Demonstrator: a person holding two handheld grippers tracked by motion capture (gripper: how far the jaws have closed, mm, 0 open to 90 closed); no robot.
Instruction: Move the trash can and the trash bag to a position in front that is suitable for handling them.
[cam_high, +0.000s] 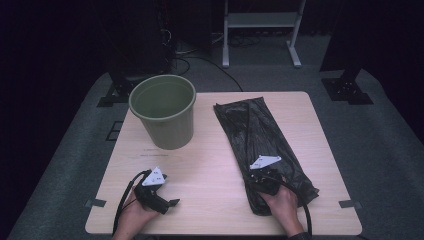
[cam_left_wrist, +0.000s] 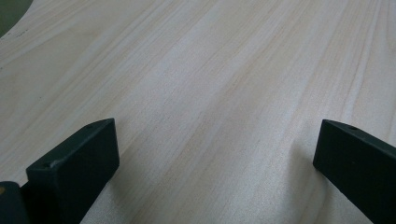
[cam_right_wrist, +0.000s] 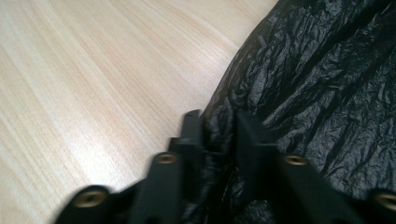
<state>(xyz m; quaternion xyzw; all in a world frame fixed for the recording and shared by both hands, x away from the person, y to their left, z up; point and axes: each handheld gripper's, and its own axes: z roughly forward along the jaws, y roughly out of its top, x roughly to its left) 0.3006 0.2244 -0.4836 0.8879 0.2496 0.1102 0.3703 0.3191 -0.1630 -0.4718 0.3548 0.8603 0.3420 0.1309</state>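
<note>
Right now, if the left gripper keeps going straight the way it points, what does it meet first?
Probably nothing soon: the left gripper looks along the bare pale wooden table, jaws open and empty. The round olive-green plastic bucket stands off to one side, though depth is unclear.

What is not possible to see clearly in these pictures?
- Bin: its floor, high view, too dim to tell.
- Black bag: the near end, high view, covered by the right gripper and hand.
- Bag's far end: right gripper view, cut off by the frame.
- Left gripper: body, left gripper view, cut off below.
</note>
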